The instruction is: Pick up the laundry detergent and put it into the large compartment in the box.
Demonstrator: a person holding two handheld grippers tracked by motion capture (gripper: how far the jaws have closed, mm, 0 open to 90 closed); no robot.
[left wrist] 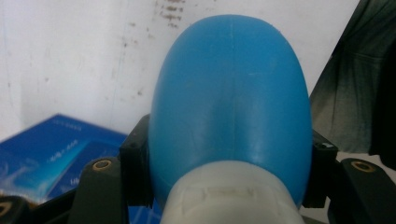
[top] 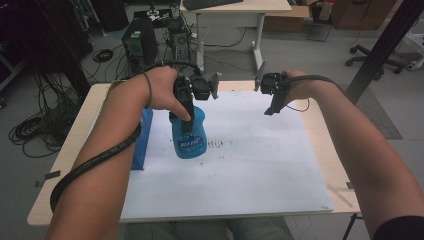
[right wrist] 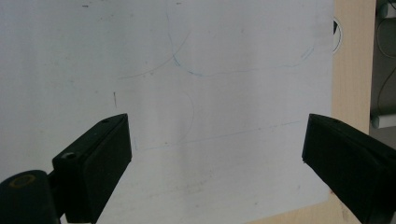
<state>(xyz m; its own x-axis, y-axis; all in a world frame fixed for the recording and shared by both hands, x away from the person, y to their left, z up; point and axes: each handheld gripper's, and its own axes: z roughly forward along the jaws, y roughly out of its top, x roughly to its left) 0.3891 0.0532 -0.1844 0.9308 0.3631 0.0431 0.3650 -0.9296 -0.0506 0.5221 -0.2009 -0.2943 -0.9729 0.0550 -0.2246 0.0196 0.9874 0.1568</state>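
Left tongs: clamped on the blue bottle, above the white sheet near the table's left edge.
Right tongs: spread apart, holding nothing.
Left gripper view: blue box beside the bottle.

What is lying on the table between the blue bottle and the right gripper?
Nothing. In the high view, only bare white sheet with faint dark marks separates the blue bottle, held by the left gripper, from the open right gripper.

Both black hand-held grippers, left and right, are being fitted with brass-coloured screws; a black ribbed cable is being trailed, a dark sleeve worn.
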